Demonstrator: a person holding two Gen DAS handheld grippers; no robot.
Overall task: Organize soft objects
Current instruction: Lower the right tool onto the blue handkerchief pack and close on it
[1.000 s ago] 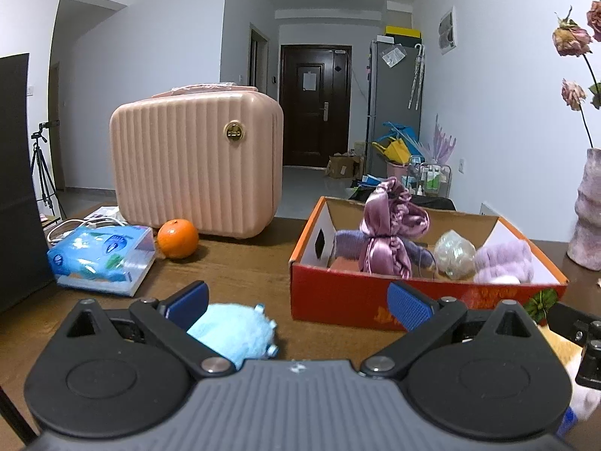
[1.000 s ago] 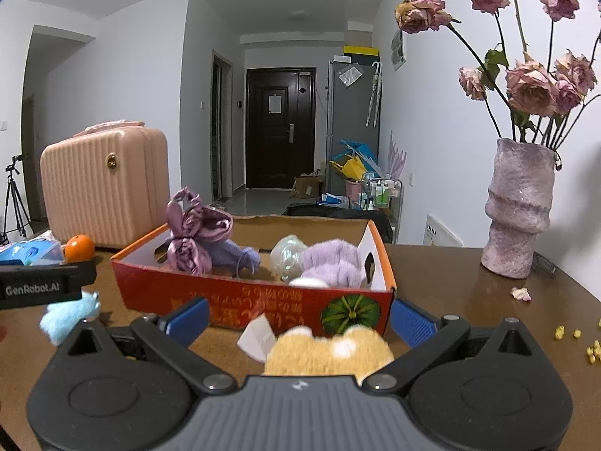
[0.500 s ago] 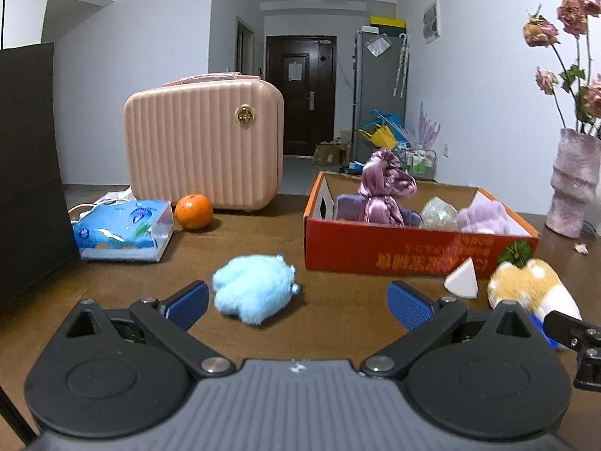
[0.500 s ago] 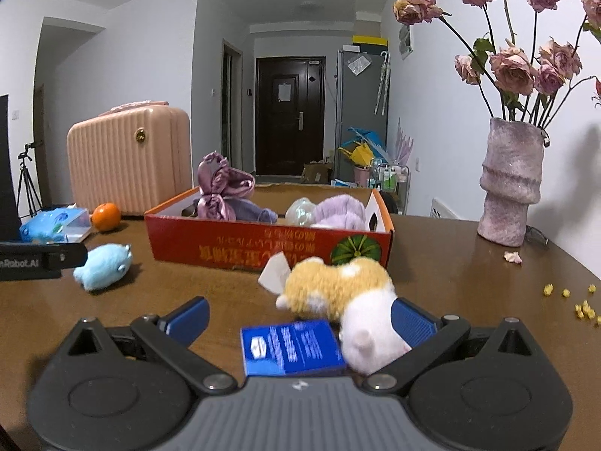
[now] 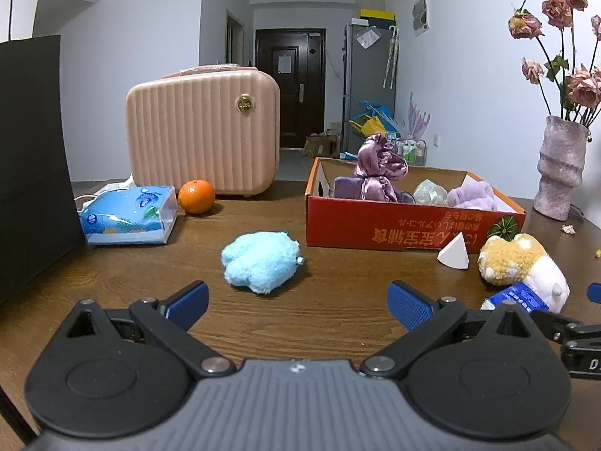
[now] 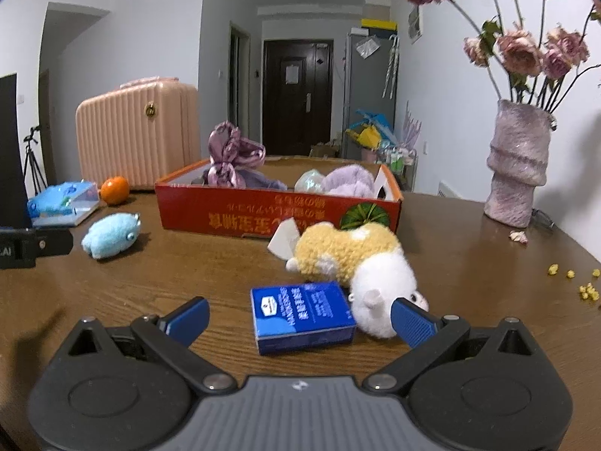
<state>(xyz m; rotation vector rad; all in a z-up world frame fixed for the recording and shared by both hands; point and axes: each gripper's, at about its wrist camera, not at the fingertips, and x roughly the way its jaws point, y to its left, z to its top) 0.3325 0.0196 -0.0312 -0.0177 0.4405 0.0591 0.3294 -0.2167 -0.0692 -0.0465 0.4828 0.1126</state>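
Blue-padded, the left gripper gapes wide and empty behind the light-blue plush. The right gripper gapes too, its right pad touching the yellow-and-white plush beside the blue box, near the red carton.

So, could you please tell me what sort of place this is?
Most likely a lived-in flat: a wooden table with a vase of dried flowers, a hallway leading to a dark front door, and a fridge beside it.
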